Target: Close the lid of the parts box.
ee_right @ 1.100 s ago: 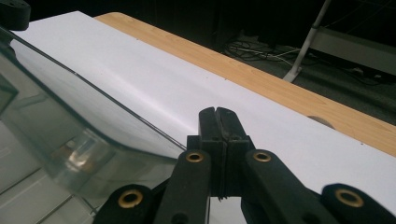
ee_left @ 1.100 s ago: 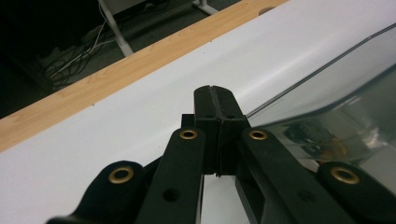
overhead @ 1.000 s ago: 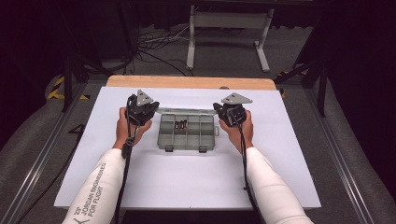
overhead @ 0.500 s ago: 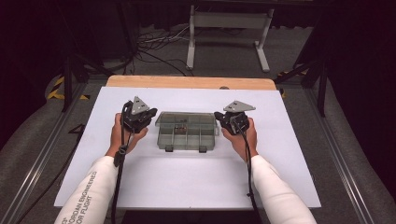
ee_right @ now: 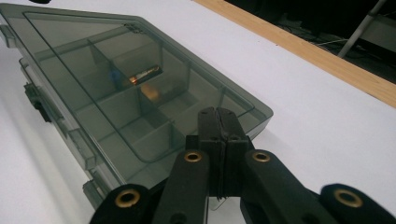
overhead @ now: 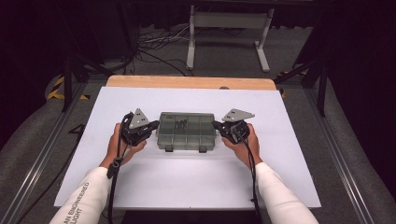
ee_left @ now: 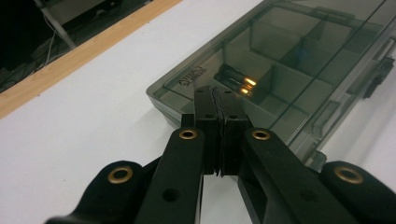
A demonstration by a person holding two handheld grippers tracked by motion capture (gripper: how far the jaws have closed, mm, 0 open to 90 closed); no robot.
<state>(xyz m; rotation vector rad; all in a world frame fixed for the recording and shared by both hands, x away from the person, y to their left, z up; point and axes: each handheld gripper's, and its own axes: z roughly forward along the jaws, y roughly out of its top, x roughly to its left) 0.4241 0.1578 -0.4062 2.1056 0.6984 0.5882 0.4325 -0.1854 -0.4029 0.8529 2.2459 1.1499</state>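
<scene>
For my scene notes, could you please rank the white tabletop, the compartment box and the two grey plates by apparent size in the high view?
1. White tabletop
2. Compartment box
3. Left grey plate and right grey plate: they look about alike, so I won't rank them.

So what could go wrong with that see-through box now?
The box is only pinched at its two ends by the left gripper and right gripper, both shut on thin edges, so it might slip if lifted. If it tips, the batteries inside could roll around in their compartment.
</scene>
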